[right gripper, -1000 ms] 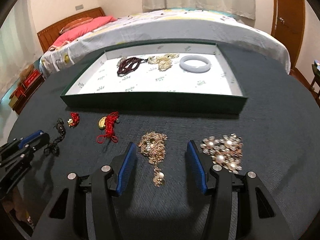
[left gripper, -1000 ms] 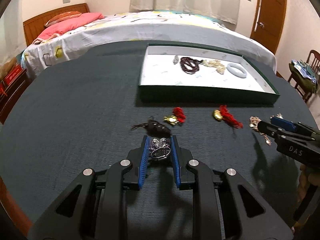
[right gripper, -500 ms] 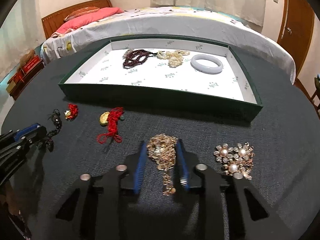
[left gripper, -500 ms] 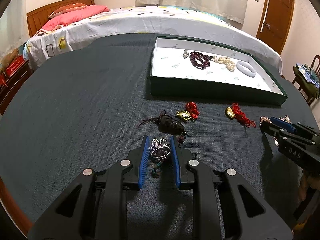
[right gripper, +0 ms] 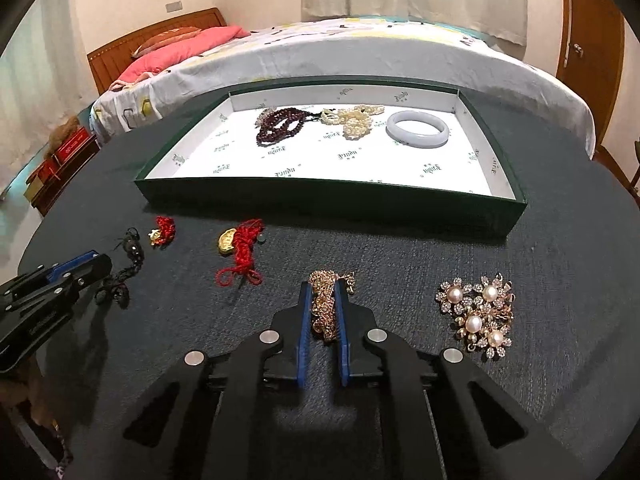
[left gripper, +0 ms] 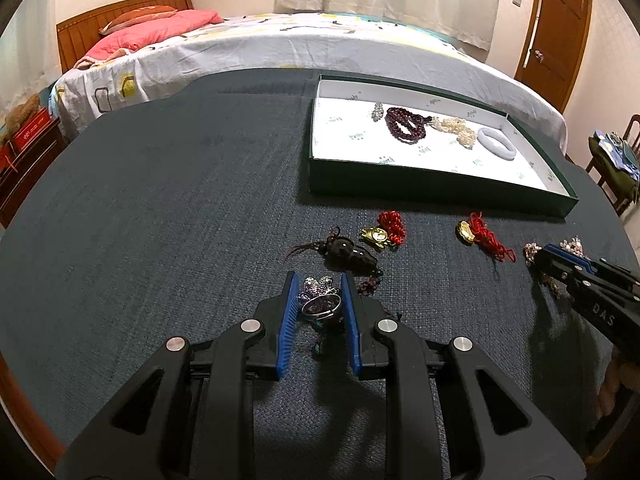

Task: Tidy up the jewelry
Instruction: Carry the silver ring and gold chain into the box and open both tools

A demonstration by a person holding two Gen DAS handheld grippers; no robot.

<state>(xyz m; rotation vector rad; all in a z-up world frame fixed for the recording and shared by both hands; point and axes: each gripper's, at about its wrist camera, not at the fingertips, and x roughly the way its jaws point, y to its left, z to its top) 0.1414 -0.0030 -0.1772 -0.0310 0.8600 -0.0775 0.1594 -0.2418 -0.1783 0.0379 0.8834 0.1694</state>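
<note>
My left gripper (left gripper: pixel 319 280) is shut on a silver ring with a sparkly cluster (left gripper: pixel 320 303), held just above the dark tablecloth; a black pendant (left gripper: pixel 350 256) lies just beyond its tips. My right gripper (right gripper: pixel 323 286) is shut on a gold chain necklace (right gripper: pixel 326 312), bunched between the blue pads. A green tray (right gripper: pixel 320 196) with a white lining stands beyond. It holds a dark red bead bracelet (right gripper: pixel 280 124), a pearl string (right gripper: pixel 354 118) and a white bangle (right gripper: pixel 418 134).
On the cloth lie two gold charms with red cords (right gripper: pixel 240 244) (right gripper: pixel 162 232) and a pearl flower brooch cluster (right gripper: pixel 478 316) to the right of my right gripper. A bed (left gripper: pixel 280 48) runs behind the round table. A wooden door (left gripper: pixel 556 24) is at the far right.
The right jaws have closed from wide open onto the gold chain. The left gripper kept its hold on the silver ring, and the black pendant now lies a little further from its tips.
</note>
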